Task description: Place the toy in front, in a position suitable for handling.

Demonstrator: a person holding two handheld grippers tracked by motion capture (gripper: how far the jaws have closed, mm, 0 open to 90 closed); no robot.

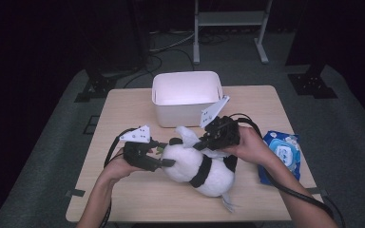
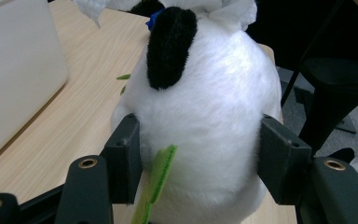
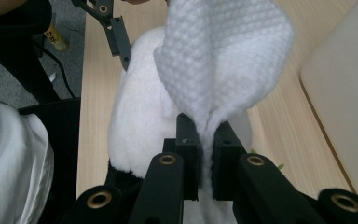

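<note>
A black-and-white plush panda [image 1: 195, 166] lies on the wooden table [image 1: 123, 109]. My left gripper [image 1: 168, 153] comes in from the left, shut on the panda's white head [image 2: 205, 116] with a pad pressed into each side. A green felt strip [image 2: 161, 177] hangs by the left jaw. My right gripper [image 1: 200, 144] is above the panda, shut on a white textured wipe [image 3: 223, 56] that stands up from its jaws [image 3: 205, 135] over the plush [image 3: 135, 116]. The wipe [image 1: 188, 135] touches the top of the head.
A white plastic bin [image 1: 185, 111] stands behind the panda at the table's middle back, close to both grippers. A blue pack of wet wipes [image 1: 280, 152] lies near the right edge. The person's forearms enter from the bottom. Bare table lies at front left.
</note>
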